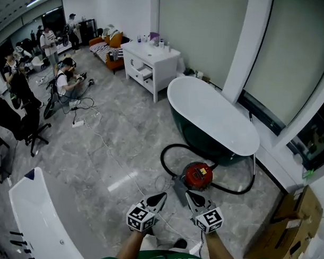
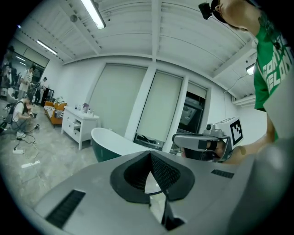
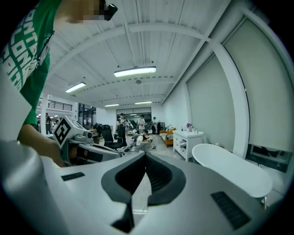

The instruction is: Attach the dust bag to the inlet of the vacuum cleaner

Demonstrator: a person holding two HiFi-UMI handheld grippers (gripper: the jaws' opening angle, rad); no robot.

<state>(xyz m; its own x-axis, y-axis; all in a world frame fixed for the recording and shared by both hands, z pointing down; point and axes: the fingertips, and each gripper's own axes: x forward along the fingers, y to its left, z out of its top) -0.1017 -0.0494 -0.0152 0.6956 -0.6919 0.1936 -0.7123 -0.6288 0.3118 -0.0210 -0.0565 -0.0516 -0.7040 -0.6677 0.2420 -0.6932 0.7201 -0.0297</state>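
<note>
**Head view.** Seen from above, a person stands on a grey marble floor (image 1: 124, 135). The left gripper (image 1: 162, 196) and right gripper (image 1: 190, 195) are side by side at the bottom centre, both raised well above the floor. Each narrows to a closed tip. Past the tips, a round red vacuum cleaner (image 1: 198, 175) sits on the floor, and its black hose (image 1: 166, 153) loops around it. Just behind it is a dark green bathtub (image 1: 212, 120) with a white inside. A flat grey piece (image 1: 179, 189) lies against the vacuum cleaner's near side, and it cannot be told whether this is the dust bag. A white cabinet (image 1: 151, 59) stands farther back, and several people (image 1: 65, 80) sit or stand at the upper left.

**Left gripper view.** The left gripper's black fingers (image 2: 166, 173) meet at their tips with nothing held between them. The bathtub and cabinet are beyond them. The right gripper is level alongside, under the person's green shirt (image 2: 271, 69).

**Right gripper view.** The right gripper's fingers (image 3: 158, 176) are pressed together and empty. The bathtub curves along the right side, and the left gripper is close by on the left. Strip lights (image 3: 134, 71) run across the white ceiling.
</note>
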